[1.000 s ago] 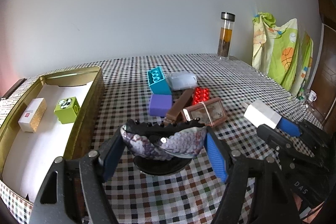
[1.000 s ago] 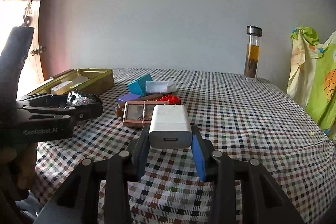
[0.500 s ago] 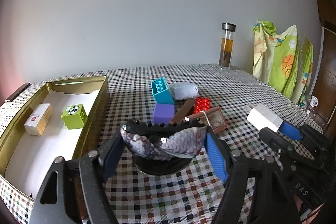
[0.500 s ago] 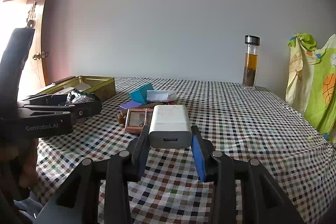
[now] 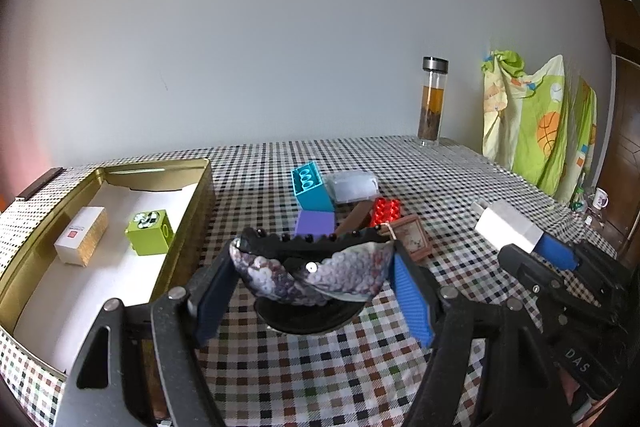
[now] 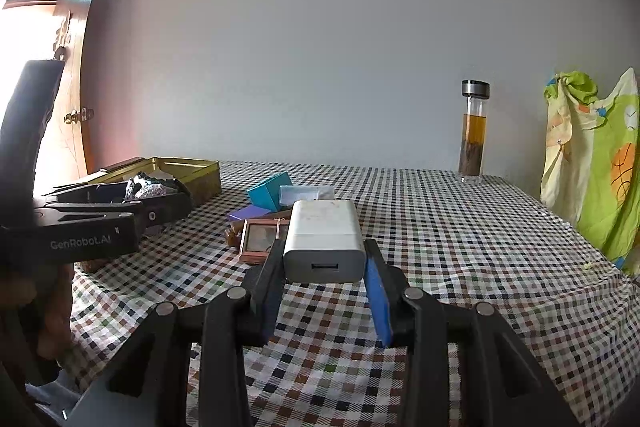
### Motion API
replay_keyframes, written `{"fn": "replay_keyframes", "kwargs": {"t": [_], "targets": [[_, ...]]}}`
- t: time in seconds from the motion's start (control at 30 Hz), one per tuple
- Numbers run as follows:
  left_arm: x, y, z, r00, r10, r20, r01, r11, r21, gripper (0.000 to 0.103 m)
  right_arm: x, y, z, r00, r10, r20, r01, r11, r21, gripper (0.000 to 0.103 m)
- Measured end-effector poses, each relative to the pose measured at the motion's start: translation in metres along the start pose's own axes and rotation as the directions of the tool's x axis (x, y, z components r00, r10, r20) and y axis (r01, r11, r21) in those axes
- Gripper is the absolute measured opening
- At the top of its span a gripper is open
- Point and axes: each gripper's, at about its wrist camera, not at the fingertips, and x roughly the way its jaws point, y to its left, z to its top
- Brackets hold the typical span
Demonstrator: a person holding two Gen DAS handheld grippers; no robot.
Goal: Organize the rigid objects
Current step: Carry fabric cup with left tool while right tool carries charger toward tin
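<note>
My left gripper is shut on a sequined hair clip with black teeth, held above the checked tablecloth. My right gripper is shut on a white USB charger; it shows at the right in the left wrist view. A gold tin tray at the left holds a white-and-gold box and a green cube. A pile on the table has a teal brick, a purple block, a red brick, a brown bar, a small framed picture and a clear case.
A glass bottle of amber tea stands at the table's far edge. A green and yellow cloth hangs at the right. A small white mug sits beyond the table. The left gripper shows at the left in the right wrist view.
Both grippers have risen and tilted up a little with their loads. The tray and the pile sit lower and farther in both views. The grips have not changed.
</note>
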Motion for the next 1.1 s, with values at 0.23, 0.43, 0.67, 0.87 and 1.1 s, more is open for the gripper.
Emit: {"fn": "replay_keyframes", "kwargs": {"t": [0.23, 0.43, 0.67, 0.87, 1.1], "targets": [[-0.011, 0.002, -0.001, 0.998, 0.015, 0.064, -0.015, 1.0, 0.002, 0.073, -0.003, 0.002, 0.004, 0.999, -0.033, 0.022, 0.033, 0.999, -0.002, 0.04], [-0.014, 0.008, -0.001, 0.996, 0.036, 0.078, -0.036, 0.999, -0.008, 0.073, -0.004, 0.008, 0.005, 0.999, -0.045, 0.026, 0.045, 0.999, 0.0, 0.04], [-0.02, 0.012, -0.001, 0.993, 0.057, 0.107, -0.058, 0.998, 0.0, 0.073, -0.006, 0.014, 0.006, 0.998, -0.052, 0.034, 0.052, 0.999, -0.007, 0.04], [-0.026, 0.018, -0.003, 0.988, 0.081, 0.13, -0.082, 0.997, 0.005, 0.073, -0.003, 0.029, 0.008, 0.999, -0.019, 0.033, 0.02, 1.0, -0.019, 0.04], [-0.034, 0.032, -0.004, 0.981, 0.107, 0.161, -0.107, 0.994, -0.008, 0.073, -0.003, 0.056, 0.009, 0.999, 0.029, 0.033, -0.027, 0.998, -0.053, 0.04]]}}
